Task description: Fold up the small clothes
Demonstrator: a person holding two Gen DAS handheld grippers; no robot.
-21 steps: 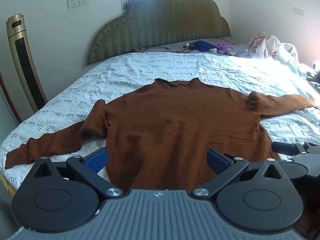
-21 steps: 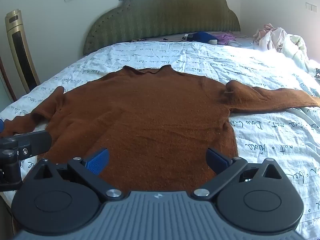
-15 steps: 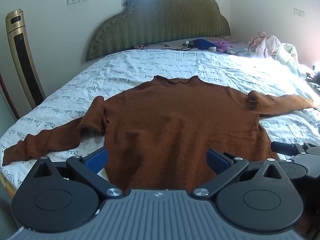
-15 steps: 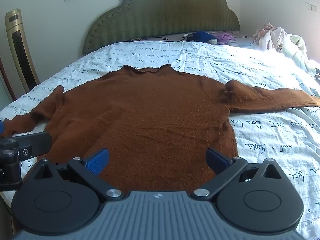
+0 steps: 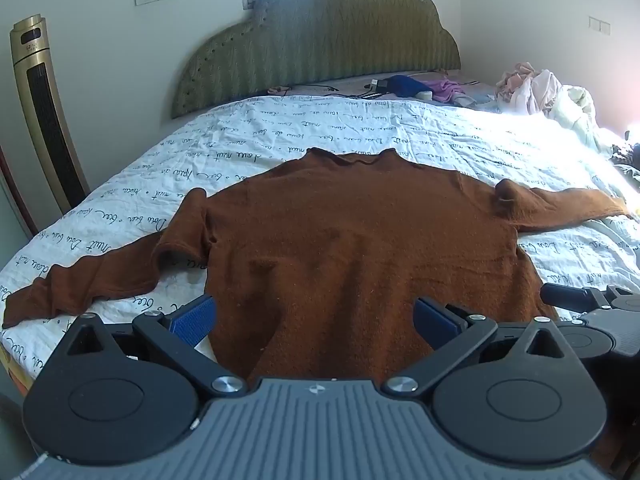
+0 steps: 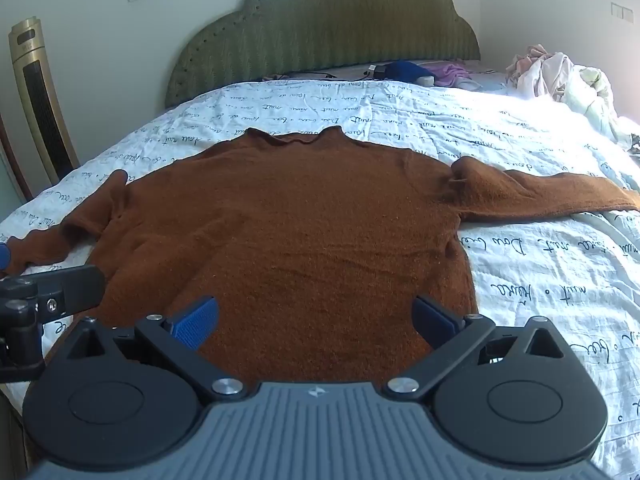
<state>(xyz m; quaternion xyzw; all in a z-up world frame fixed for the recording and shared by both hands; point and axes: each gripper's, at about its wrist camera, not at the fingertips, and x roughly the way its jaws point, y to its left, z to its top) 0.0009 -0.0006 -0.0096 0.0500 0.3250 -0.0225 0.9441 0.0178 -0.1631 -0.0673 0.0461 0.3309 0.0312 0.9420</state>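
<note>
A brown long-sleeved sweater (image 5: 352, 248) (image 6: 288, 232) lies flat on the bed, collar toward the headboard, both sleeves spread out sideways. Its left sleeve (image 5: 100, 276) is kinked at the shoulder; the right sleeve (image 6: 552, 196) runs straight out. My left gripper (image 5: 314, 318) hovers open over the hem's left part, blue pads wide apart with only cloth below. My right gripper (image 6: 314, 318) hovers open over the hem's right part, nothing pinched. Each gripper shows at the edge of the other's view.
The bed has a white sheet with black script (image 6: 540, 280) and a green padded headboard (image 5: 320, 40). A pile of pale clothes (image 5: 548, 92) sits at the far right. A blue item and purple cloth (image 5: 408, 86) lie near the headboard. A gold tower fan (image 5: 44, 112) stands at left.
The left wrist view has tilted slightly, so the sweater sits a little lower and farther in frame. The right gripper's view is nearly the same. Both grippers stay open.
</note>
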